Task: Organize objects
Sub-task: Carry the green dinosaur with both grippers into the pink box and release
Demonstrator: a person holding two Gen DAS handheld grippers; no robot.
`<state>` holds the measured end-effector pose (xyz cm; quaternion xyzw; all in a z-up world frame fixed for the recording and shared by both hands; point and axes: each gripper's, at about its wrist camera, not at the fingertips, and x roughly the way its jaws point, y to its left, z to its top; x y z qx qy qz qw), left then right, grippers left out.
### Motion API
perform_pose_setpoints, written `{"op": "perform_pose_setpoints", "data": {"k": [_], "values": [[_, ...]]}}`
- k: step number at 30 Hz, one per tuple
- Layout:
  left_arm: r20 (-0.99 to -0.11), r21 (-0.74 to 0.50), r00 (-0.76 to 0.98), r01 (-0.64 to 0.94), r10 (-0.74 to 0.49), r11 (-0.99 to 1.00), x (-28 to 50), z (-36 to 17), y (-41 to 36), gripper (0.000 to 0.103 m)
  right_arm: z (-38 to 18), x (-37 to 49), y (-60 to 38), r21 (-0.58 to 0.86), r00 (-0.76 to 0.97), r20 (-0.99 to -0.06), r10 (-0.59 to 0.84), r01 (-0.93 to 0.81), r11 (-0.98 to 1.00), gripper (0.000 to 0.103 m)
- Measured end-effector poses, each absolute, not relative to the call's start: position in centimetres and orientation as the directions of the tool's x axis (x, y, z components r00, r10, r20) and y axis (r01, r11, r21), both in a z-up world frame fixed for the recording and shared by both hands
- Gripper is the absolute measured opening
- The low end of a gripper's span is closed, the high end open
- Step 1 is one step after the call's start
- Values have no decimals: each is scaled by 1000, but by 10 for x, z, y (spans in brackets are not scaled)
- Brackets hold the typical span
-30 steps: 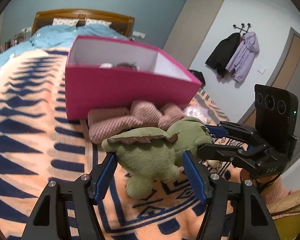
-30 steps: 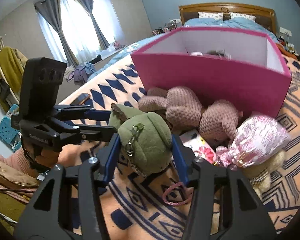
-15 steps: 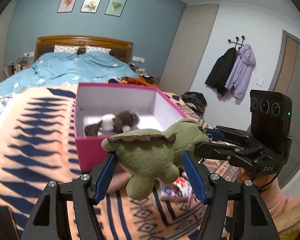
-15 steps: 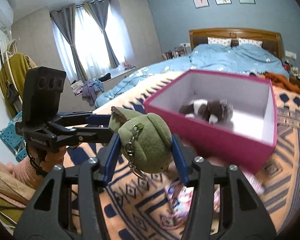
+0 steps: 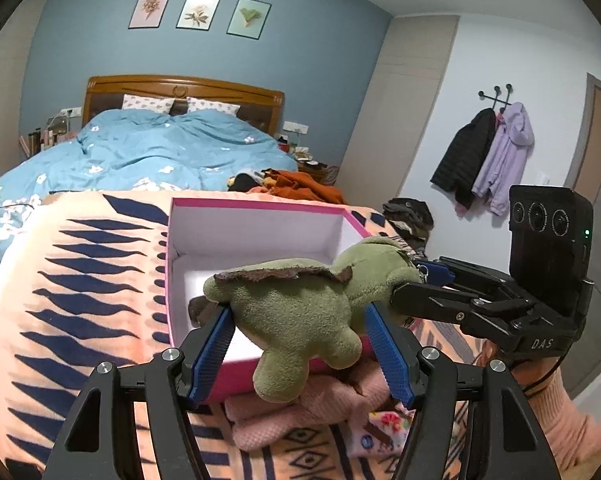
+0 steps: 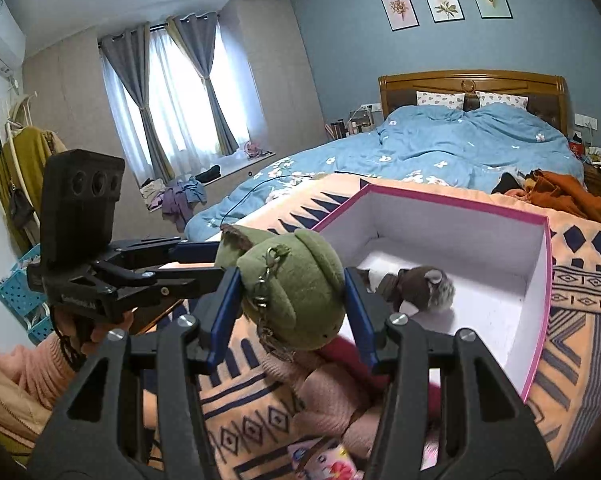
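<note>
A green plush toy point(image 5: 300, 312) hangs in the air over the near edge of an open pink box point(image 5: 260, 202). My left gripper point(image 5: 298, 320) is shut on its body, blue pads pressing both flanks. My right gripper point(image 5: 416, 282) comes in from the right and is shut on the toy's head point(image 6: 296, 288). In the right wrist view my right gripper point(image 6: 292, 296) clamps the head with its keychain, and the left gripper point(image 6: 208, 264) reaches in from the left. The pink box point(image 6: 452, 200) has a white inside with a brown plush point(image 6: 420, 292) lying in it.
Under the toy, on the orange patterned blanket point(image 5: 80, 280), lie a pink knitted plush point(image 5: 300, 412) and a floral pouch point(image 5: 388, 428). Behind the box are a blue duvet point(image 5: 160, 152), a wooden headboard point(image 5: 180, 88) and an orange clothes pile point(image 5: 300, 184). Coats point(image 5: 488, 152) hang on the right wall.
Both grippers have risen together with the green toy held between them. The pink box has sunk in view, so its white inside and the brown plush now show.
</note>
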<state>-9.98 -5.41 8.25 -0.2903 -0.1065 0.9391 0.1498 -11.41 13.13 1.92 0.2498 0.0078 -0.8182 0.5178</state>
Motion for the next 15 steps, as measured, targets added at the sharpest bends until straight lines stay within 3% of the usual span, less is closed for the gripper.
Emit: {"op": "perform_pose_setpoints", "data": {"k": [15], "values": [[-598,-268,-751,-142,280,-953,-139,52,-55,68,-9,-162,114,291,-321,-490,-811,816,-499,53]]}}
